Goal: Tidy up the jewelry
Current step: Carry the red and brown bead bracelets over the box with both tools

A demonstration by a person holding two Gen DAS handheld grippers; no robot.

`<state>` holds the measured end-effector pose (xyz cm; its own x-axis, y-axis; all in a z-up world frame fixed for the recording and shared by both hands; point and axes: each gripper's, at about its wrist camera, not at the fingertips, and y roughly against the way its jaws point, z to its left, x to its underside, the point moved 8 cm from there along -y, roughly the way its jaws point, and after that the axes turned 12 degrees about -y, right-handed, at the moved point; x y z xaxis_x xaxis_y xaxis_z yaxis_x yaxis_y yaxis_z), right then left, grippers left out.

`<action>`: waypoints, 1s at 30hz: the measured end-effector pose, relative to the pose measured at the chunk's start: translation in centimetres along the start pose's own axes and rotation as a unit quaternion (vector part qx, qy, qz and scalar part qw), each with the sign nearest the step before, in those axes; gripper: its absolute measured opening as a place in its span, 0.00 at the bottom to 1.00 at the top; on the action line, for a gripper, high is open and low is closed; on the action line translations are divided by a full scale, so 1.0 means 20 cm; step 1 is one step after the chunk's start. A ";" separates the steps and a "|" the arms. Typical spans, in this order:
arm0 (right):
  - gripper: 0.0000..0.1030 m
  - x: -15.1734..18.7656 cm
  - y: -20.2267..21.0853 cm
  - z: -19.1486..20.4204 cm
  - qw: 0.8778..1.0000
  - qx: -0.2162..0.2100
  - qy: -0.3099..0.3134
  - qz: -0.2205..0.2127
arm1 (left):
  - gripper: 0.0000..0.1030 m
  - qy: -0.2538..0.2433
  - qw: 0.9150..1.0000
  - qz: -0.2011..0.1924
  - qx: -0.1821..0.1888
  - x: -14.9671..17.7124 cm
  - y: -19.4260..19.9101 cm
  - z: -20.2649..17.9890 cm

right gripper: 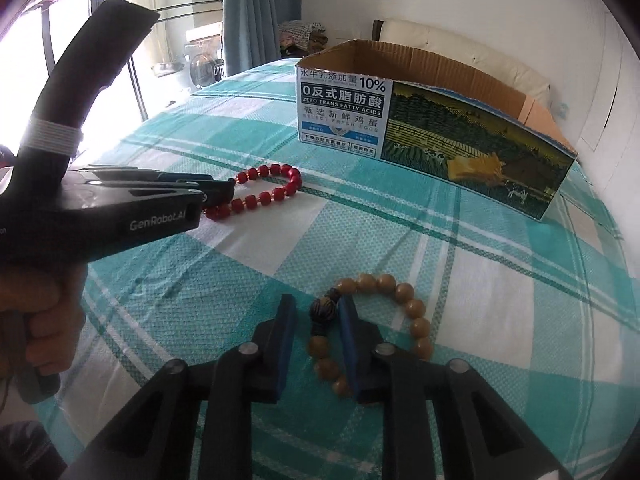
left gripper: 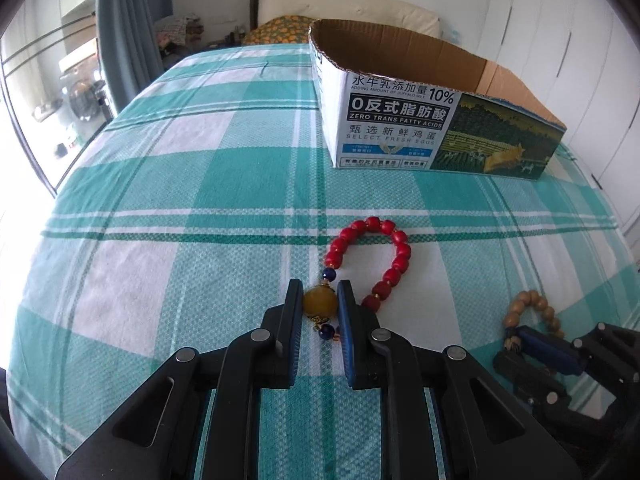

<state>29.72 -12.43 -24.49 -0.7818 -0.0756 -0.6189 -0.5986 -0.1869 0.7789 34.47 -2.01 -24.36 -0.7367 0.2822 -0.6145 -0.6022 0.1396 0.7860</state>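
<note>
The bed is covered with a green and white checked sheet [left gripper: 200,200], and two bracelets lie on it in front of an open cardboard box [left gripper: 400,120]. The red bracelet [left gripper: 396,240] is on the left side, well apart from the box. The left gripper [left gripper: 319,289] is pressed together on its big yellow bead [left gripper: 319,300], one pad on each side. The wooden bracelet [right gripper: 416,308] lies nearer to me, to the right of the red one. The right gripper [right gripper: 318,308] is closed down around the part with the dark bead [right gripper: 325,307]; the right pad touches it, and the left pad is very near. A hand [right gripper: 44,320] holds the left tool's handle.
</note>
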 end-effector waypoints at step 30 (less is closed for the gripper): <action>0.14 -0.06 0.44 -0.24 0.979 -0.119 -0.164 -0.019 | 0.15 0.054 0.996 -0.027 0.063 -0.07 0.28 0.01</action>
<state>26.15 -18.71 -17.40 -0.7969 0.2477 -0.5511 -0.6016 -0.4088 0.6862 32.14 -1.43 -19.13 -0.7373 0.1685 -0.6542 -0.6031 0.2720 0.7498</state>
